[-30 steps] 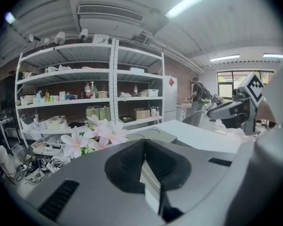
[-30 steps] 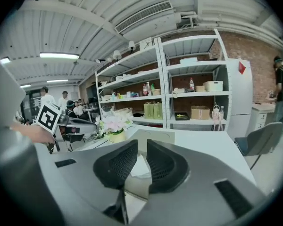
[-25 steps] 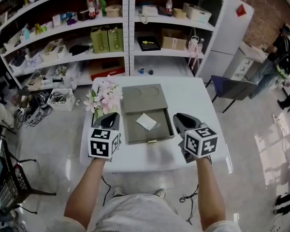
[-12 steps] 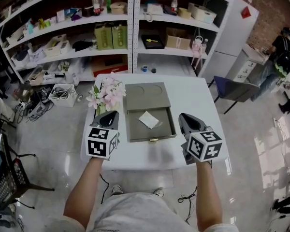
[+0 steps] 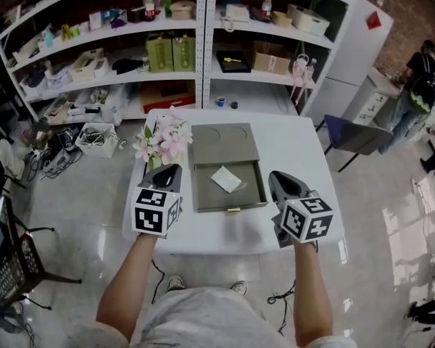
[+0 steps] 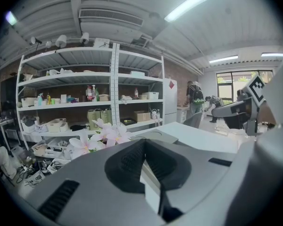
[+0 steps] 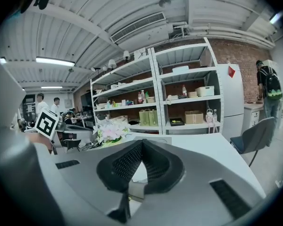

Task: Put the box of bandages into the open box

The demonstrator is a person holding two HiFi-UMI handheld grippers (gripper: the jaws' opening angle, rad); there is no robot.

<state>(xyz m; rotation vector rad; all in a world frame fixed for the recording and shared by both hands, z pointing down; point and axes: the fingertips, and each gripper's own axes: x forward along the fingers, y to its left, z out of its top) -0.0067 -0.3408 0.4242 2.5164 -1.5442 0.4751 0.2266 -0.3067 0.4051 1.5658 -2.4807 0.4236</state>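
Observation:
The white box of bandages [image 5: 226, 178] lies flat inside the open grey box [image 5: 229, 207] in the middle of the white table [image 5: 297, 147]. Its grey lid [image 5: 221, 143] lies flat behind it. My left gripper [image 5: 170, 169] hovers just left of the open box, shut and holding nothing. At the box's right side is my right gripper [image 5: 275, 176], also shut and holding nothing. In the left gripper view the jaws [image 6: 141, 142] meet at the tips, and in the right gripper view the jaws [image 7: 141, 145] meet likewise.
A bunch of pink and white flowers [image 5: 163, 140] stands on the table's left, just beyond my left gripper. White shelving [image 5: 203, 49] full of goods fills the back. A chair [image 5: 355, 136] stands to the right, and people [image 5: 420, 78] stand farther off.
My right gripper has drawn back a little toward the table's front right. The bandage box stays in the open box, and the left gripper has hardly moved.

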